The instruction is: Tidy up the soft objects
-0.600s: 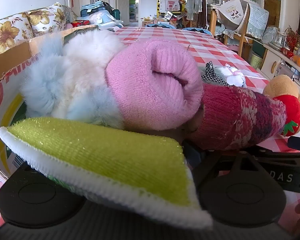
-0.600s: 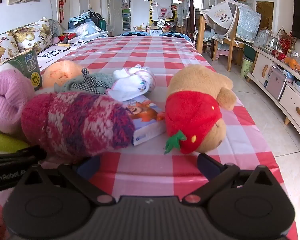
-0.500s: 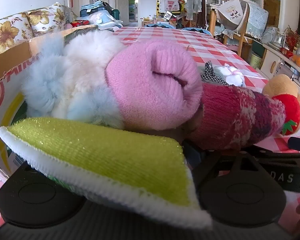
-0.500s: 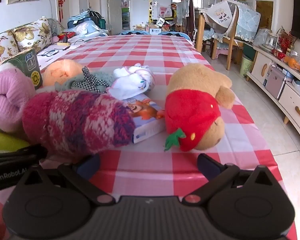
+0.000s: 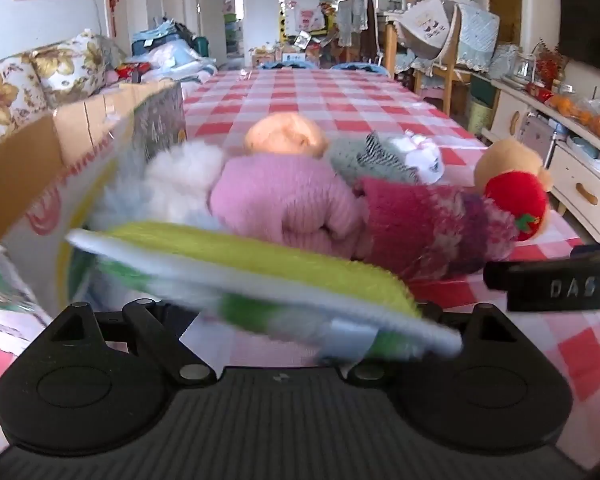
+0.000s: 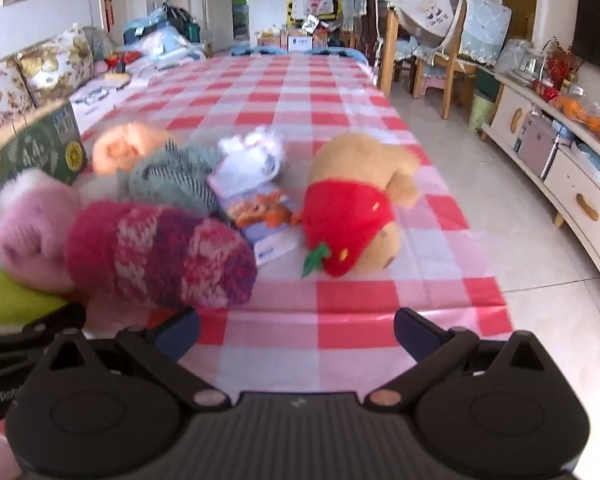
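Note:
A yellow-green sponge cloth (image 5: 260, 268) lies blurred across the front of my left gripper (image 5: 288, 320) and hides its fingertips; the jaws stand wide. Behind it sit a white-blue fluffy toy (image 5: 172, 188), a pink knit roll (image 5: 284, 208) and a red-purple patterned knit roll (image 5: 432, 228). My right gripper (image 6: 298, 332) is open over bare tablecloth, nothing between its blue pads (image 6: 180, 336). The patterned roll (image 6: 160, 256) lies just ahead to its left. A tan bear plush with a strawberry hat (image 6: 356, 208) lies ahead on the right.
A cardboard box (image 5: 40, 160) stands at the left. An orange plush ball (image 6: 128, 148), a grey checked cloth (image 6: 180, 176), a white cloth (image 6: 256, 156) and a printed packet (image 6: 260, 216) lie mid-table. The table's right edge (image 6: 480, 240) drops to the floor. The checked tablecloth (image 6: 300, 92) stretches far back.
Both grippers have drawn back from the pile, so the toys look smaller and farther. The sponge cloth stays across the left gripper but sits lower and more to the right.

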The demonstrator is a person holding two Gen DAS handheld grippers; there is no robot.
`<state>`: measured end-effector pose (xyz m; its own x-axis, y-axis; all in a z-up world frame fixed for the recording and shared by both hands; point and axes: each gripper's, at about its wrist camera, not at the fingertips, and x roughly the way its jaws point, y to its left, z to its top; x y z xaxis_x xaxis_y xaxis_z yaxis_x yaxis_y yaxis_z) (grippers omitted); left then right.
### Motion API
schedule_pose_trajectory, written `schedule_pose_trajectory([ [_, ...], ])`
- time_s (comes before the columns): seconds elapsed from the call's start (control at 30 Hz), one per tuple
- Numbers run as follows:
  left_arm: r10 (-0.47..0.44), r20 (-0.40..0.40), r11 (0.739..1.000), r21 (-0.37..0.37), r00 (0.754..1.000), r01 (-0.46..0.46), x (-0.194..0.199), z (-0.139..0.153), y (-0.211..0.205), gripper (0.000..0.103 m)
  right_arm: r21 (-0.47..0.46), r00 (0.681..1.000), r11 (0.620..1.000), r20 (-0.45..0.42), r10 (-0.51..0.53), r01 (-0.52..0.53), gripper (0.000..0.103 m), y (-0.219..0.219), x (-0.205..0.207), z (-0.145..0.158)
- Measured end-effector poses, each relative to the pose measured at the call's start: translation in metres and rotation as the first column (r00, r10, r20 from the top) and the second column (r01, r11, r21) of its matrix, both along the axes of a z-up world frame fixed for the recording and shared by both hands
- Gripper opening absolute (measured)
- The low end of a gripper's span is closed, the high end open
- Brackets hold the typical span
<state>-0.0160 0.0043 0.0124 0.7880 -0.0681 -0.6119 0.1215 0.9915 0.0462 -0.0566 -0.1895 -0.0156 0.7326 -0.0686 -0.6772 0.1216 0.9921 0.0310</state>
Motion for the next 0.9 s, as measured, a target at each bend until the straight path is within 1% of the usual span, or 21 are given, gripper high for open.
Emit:
schedule_pose_trajectory([
  [0.1,-0.019,0.020,1.000,-0.004,1.000,0.019,-0.003,0.004,0.004,0.103,-0.005,0.999,1.000,0.046,-0.013,0.013,0.102,-0.004,-0.011,0.015],
  [0.23,-0.038,0.058,0.999,0.018,0.998,0.037,-0.010,0.013,0.009,0.103,0.002,0.996,1.000,0.092,-0.018,0.018,0.102,-0.006,-0.024,0.031],
  [0.5,-0.022,0.106,1.000,0.016,0.994,0.020,-0.010,0.015,0.020,0.103,0.007,0.985,1.000,0.175,0.003,-0.004,0.102,0.003,-0.051,0.056],
  [0.57,-0.017,0.128,1.000,0.023,0.992,0.014,-0.019,0.017,0.018,0.103,0.002,0.980,1.000,0.198,0.016,-0.017,0.102,0.008,-0.057,0.062],
  [0.7,0.003,0.158,0.999,0.035,0.987,-0.008,-0.025,0.019,0.021,0.103,-0.008,0.972,0.999,0.231,0.051,-0.050,0.102,0.018,-0.068,0.071],
  [0.9,0.038,0.207,0.999,0.030,0.978,-0.045,-0.032,0.019,0.030,0.103,-0.025,0.955,0.993,0.271,0.121,-0.118,0.102,0.040,-0.085,0.080],
])
